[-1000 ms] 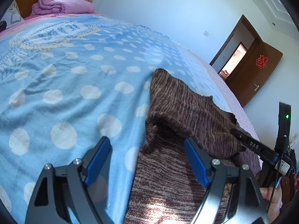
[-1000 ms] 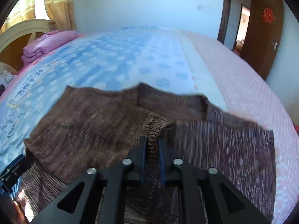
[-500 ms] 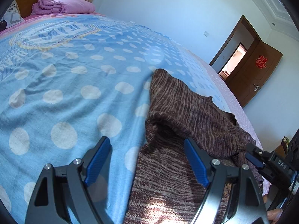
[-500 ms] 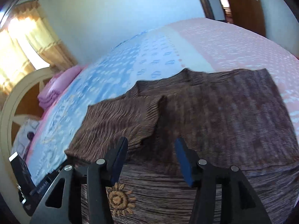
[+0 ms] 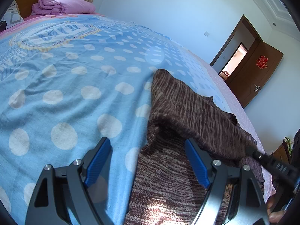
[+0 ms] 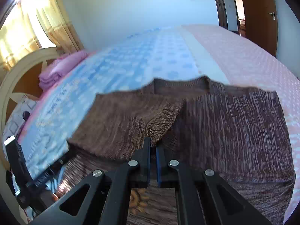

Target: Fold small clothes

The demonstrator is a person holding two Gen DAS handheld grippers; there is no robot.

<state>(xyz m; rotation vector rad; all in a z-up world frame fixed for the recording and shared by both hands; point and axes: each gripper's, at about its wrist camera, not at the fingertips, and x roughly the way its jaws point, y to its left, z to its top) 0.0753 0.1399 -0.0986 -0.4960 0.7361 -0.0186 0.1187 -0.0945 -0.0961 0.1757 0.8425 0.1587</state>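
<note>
brown knit sweater [image 6: 225,123]: lies on bed [image 5: 65,93], left sleeve folded inward. right gripper [image 6: 153,148]: fingers clamped on sleeve cuff [image 6: 161,125]. left gripper [image 5: 148,161]: fingers apart, idle. next, likely: lay cuff flat, release.

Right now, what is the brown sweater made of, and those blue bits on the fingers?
The brown sweater looks like soft knitted yarn, maybe wool or acrylic: ribbed stitches and streaky mixed threads show, matte. The blue pads on the left gripper's fingers look like rubbery plastic with a fine ridged texture; the exact material is unclear.
</note>
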